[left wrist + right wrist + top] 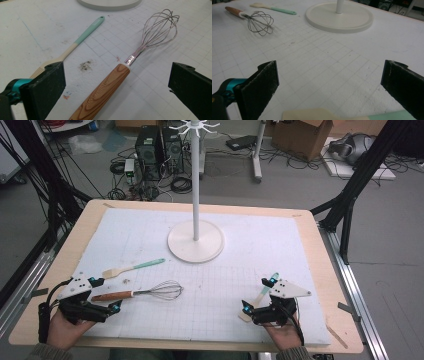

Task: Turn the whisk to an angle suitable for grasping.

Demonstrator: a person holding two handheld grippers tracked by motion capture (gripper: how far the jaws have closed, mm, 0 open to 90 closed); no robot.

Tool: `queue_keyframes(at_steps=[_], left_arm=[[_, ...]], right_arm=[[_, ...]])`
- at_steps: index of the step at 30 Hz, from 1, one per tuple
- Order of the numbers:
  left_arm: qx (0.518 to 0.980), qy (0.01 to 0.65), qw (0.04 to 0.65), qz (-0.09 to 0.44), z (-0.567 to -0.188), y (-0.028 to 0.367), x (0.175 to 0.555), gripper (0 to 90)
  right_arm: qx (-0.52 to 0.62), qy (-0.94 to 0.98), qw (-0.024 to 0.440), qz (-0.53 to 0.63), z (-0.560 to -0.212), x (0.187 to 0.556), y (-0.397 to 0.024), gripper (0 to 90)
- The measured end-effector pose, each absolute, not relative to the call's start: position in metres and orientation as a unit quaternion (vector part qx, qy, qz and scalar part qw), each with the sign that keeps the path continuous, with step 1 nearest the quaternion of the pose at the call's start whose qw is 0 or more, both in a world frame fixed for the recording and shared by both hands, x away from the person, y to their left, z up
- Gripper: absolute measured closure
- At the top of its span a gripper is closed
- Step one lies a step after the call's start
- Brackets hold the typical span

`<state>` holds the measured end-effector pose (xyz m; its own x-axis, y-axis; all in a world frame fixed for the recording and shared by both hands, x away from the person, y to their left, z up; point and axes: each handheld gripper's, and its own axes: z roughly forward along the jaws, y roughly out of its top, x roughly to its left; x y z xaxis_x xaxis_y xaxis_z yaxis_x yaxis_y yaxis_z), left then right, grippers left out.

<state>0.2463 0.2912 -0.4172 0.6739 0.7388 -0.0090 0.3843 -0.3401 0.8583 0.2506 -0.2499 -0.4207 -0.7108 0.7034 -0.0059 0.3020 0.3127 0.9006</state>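
Note:
A whisk (150, 292) with a wooden handle (100, 95) and wire loops (160, 27) lies at the mat's front left. My left gripper (106, 295) is open, and the handle's end lies between its jaws (116, 75) untouched. Just behind the whisk lies a cream brush with a teal handle (134, 267) (80, 40). At the front right my right gripper (256, 294) is open over a second teal-handled spatula (260, 296). Its cream blade (312, 115) lies low between the open jaws (329, 72), which do not touch it.
A white stand with a round base (195, 245) (339, 17) and a tall pole topped by hooks (194, 127) rises at the mat's middle back. The white gridded mat (240, 265) covers a wooden table (332, 285). Computers, cables and boxes sit on the floor beyond.

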Motion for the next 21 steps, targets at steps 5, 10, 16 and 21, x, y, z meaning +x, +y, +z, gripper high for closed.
queue_keyframes(at_steps=[5, 10, 16, 21], left_arm=[[0.796, 0.35, 0.452, 0.199, -0.4174, 0.2914, 0.2459, 1.7], [0.795, 0.349, 0.453, 0.204, -0.4171, 0.293, 0.244, 1.7], [0.793, 0.348, 0.456, 0.202, -0.4171, 0.2935, 0.2422, 1.7], [0.796, 0.344, 0.456, 0.199, -0.4164, 0.2924, 0.2401, 2.9]], right_arm=[[0.32, 0.784, 0.201, 0.492, -0.4211, 0.2527, -0.25, 0.1], [0.316, 0.786, 0.2, 0.492, -0.421, 0.2537, -0.2478, 0.1], [0.316, 0.786, 0.2, 0.492, -0.4201, 0.2537, -0.2461, 0.1], [0.313, 0.785, 0.202, 0.494, -0.4192, 0.2516, -0.2457, 0.1]])
